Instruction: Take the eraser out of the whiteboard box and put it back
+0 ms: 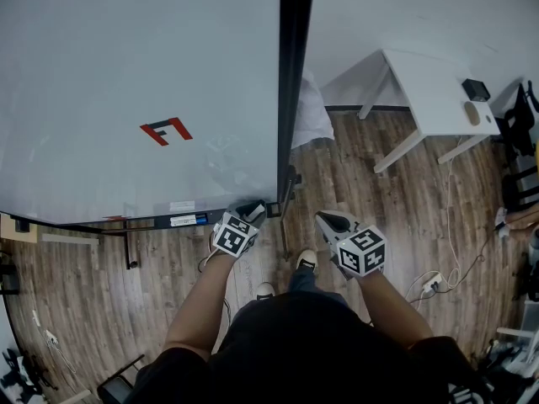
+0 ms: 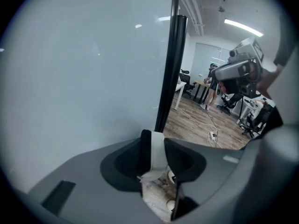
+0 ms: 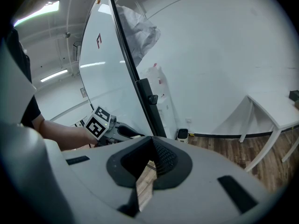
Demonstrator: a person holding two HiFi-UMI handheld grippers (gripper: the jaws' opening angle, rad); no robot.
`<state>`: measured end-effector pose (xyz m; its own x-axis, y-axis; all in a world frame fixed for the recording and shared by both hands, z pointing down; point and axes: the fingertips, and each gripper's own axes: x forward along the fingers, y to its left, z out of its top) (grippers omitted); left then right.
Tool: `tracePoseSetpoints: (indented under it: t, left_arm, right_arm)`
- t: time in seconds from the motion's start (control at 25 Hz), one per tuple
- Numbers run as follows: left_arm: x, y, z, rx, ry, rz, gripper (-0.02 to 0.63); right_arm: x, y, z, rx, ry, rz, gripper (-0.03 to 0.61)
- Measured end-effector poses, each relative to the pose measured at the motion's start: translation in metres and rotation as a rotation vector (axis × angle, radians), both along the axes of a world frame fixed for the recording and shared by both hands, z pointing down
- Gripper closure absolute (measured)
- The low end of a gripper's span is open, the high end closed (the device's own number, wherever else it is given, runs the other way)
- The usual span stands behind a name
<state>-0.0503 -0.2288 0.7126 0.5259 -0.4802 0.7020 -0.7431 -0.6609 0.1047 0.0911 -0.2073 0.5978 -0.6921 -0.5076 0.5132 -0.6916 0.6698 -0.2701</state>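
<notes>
In the left gripper view my left gripper [image 2: 156,141] is shut on the eraser [image 2: 158,154], a narrow block with a black side and a white side that stands upright between the pads. The head view shows this gripper [image 1: 254,211] at the right end of the black tray [image 1: 152,224] under the whiteboard [image 1: 126,74]; the eraser itself is hard to make out there. My right gripper [image 1: 330,220] hangs a little to the right over the floor. Its tips [image 3: 152,143] meet with nothing between them.
A black frame post [image 1: 293,74] runs up the board's right edge, just beyond the left gripper. A red F mark [image 1: 166,130] is on the board. A white table [image 1: 429,91] stands to the right, and cables with a power strip [image 1: 431,283] lie on the wooden floor.
</notes>
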Motion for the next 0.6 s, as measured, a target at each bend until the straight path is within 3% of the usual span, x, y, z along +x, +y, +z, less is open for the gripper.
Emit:
tracePoseSetpoints:
  t: [0.6]
  left_arm:
    - [-0.009,0.003,-0.049,0.049,0.113,-0.047,0.459]
  right_arm:
    - [-0.013,0.009,-0.013,0.025,0.0,-0.025,0.583]
